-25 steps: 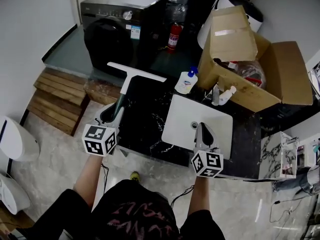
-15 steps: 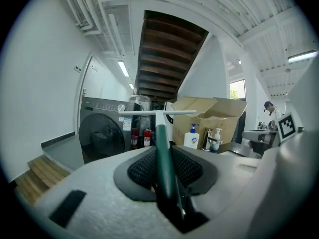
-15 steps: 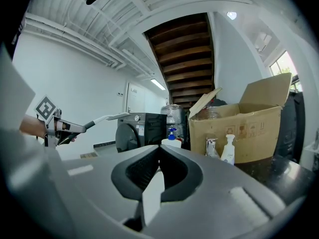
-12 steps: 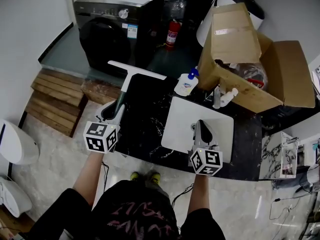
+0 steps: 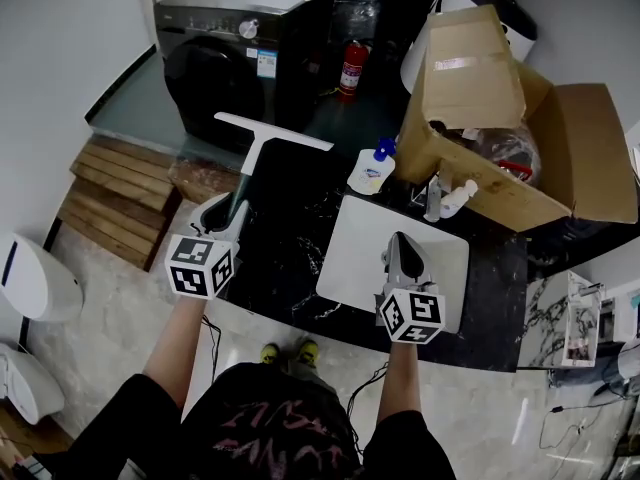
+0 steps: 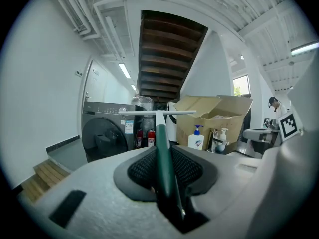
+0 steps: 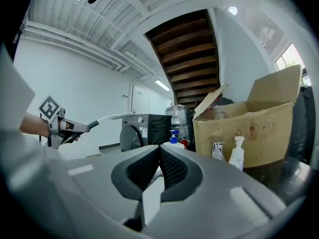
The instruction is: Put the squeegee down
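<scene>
Clamping the dark green handle of the white-bladed squeegee between their black ribbed pads, the jaws of your left gripper hold the tool off every surface. The handle runs straight out from the jaws, and the long white blade sits crosswise and roughly level at its far end. In the head view the squeegee hangs over the left end of the black marbled counter, with its blade out past the counter's far edge, towards the black front-loading washing machine.

Your right gripper has its jaws together at the tips with nothing between them. In the head view that gripper hovers over the white rectangular sink basin set into the counter.

Farther out, a white pump bottle with a blue top stands on the counter just beyond the basin's far-left corner. An open brown cardboard box fills the far right. A red fire extinguisher stands beside the washing machine, and slatted wooden steps lie on the floor to your left.
</scene>
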{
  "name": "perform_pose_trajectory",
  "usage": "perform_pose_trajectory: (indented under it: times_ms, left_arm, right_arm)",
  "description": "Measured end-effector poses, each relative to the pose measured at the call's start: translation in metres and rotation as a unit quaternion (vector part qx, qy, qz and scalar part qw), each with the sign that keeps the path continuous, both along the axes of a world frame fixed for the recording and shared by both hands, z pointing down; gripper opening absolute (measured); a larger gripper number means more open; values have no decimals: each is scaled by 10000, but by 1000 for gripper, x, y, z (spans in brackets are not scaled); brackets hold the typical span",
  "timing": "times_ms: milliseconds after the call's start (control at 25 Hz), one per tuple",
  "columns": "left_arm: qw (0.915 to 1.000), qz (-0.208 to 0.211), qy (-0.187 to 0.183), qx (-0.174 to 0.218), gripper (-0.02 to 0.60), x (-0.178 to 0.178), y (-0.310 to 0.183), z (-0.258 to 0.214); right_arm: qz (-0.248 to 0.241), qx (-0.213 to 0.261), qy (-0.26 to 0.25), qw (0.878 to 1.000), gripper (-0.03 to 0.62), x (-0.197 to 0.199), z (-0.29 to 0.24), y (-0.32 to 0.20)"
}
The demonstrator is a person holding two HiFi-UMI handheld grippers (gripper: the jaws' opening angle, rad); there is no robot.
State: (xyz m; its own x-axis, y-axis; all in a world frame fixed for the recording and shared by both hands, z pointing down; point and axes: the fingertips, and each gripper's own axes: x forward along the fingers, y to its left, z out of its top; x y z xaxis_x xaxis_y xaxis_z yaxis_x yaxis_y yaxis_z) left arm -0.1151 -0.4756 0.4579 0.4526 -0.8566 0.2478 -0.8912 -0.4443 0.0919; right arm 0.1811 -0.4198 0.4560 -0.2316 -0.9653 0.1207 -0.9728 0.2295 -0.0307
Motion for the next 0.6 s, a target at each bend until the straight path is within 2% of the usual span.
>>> perform_pose_trajectory:
  times_ms: [400, 600]
  left_arm:
    - [9998, -13, -146, -143, 100, 15, -15, 9]
    - [9987, -128, -212, -440, 100, 19, -18, 35]
  right_arm:
    - [-130, -25, -83, 9999, 2, 9, 3, -13]
    - [-202, -65, -127, 9997, 2, 8, 8, -13]
